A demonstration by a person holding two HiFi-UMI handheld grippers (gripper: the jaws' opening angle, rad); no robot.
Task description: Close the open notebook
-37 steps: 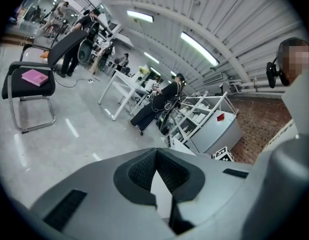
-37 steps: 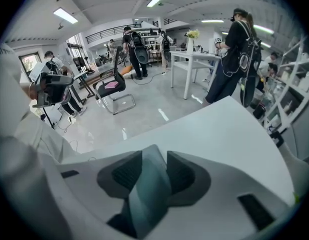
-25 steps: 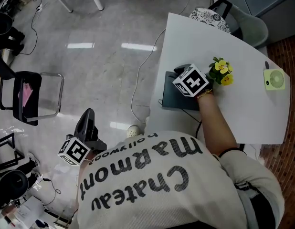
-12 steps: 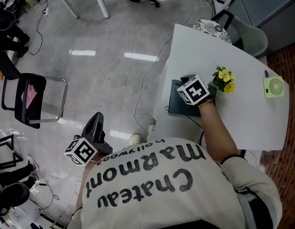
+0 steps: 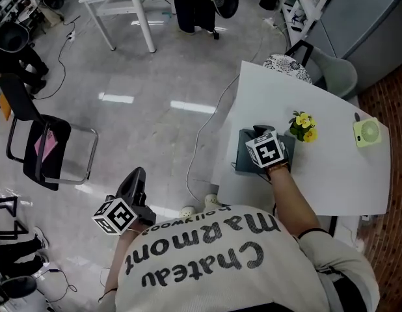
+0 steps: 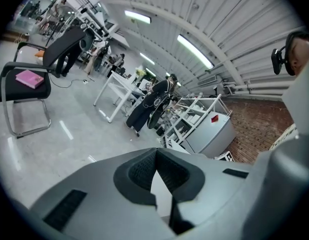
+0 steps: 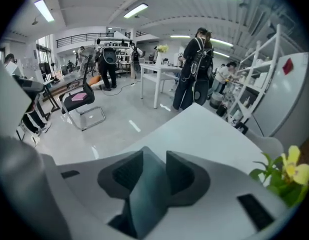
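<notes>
The dark teal notebook (image 5: 242,153) lies at the near left edge of the white table (image 5: 331,174). My right gripper (image 5: 259,135) is over it, pointing steeply down. In the right gripper view its jaws (image 7: 149,170) are shut on the notebook's cover (image 7: 143,196), which stands up between the pads. My left gripper (image 5: 136,174) hangs over the floor to the left, far from the table. Its fingertips (image 6: 155,151) meet with nothing between them.
A small pot of yellow flowers (image 5: 303,126) stands just right of the notebook, with a green fan-like object (image 5: 365,132) further right. A patterned chair (image 5: 289,65) sits at the table's far edge. On the floor are a black chair (image 5: 48,145) and a cable (image 5: 201,135).
The right gripper has tipped and rolled over the notebook with the cover still between its jaws. The left gripper has drifted a little over the floor. The head view has pulled back.
</notes>
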